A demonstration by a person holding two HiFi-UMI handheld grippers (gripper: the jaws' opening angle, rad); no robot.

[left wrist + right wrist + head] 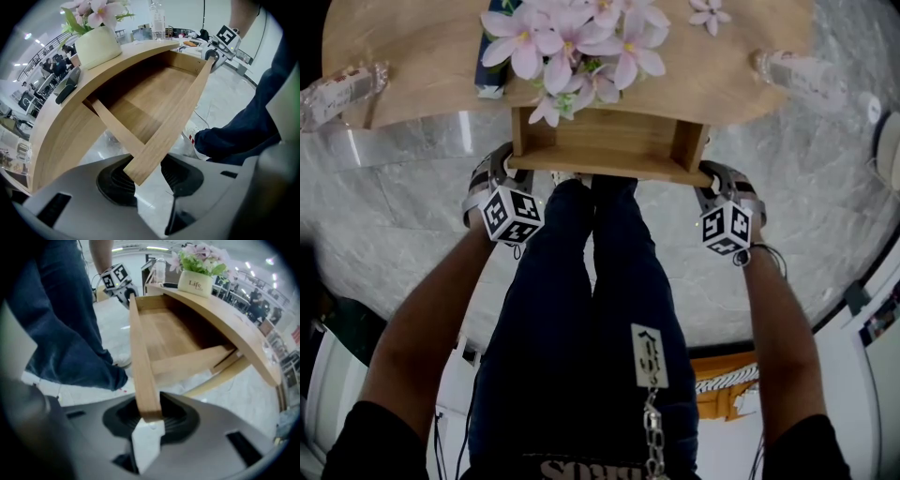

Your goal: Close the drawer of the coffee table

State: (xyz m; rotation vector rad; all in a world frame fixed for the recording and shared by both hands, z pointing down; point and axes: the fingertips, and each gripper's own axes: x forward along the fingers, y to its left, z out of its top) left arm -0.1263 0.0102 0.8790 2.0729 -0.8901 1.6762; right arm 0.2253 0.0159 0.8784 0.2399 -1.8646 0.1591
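Looking steeply down, we see the coffee table [412,56] with its drawer [600,131] pulled out from under the curved wooden tabletop, the bare wooden bottom showing. The drawer front [609,167] is the edge nearest us, and it runs between our two hands.

The left tool [502,167] sits at the left end of that panel. In the left gripper view, the panel's corner is lodged between the two dark pads, which close on its faces. The right tool [715,178] is at the other end. In the right gripper view, the board's end fills the gap between the jaws, so that tool is clamped on the panel as well. Both tools point steeply downward, with their marker cubes facing up at us.

Our legs in dark jeans [600,309] stand just in front of the drawer, between the two forearms, on a pale marbled floor [412,216].

On the tabletop, pink flowers [572,42] rise from a cream pot [96,47] above the drawer, with a dark flat object [492,66] just beside the pot. A clear bottle [342,89] stands near the left end and another clear bottle [806,75] near the right end.
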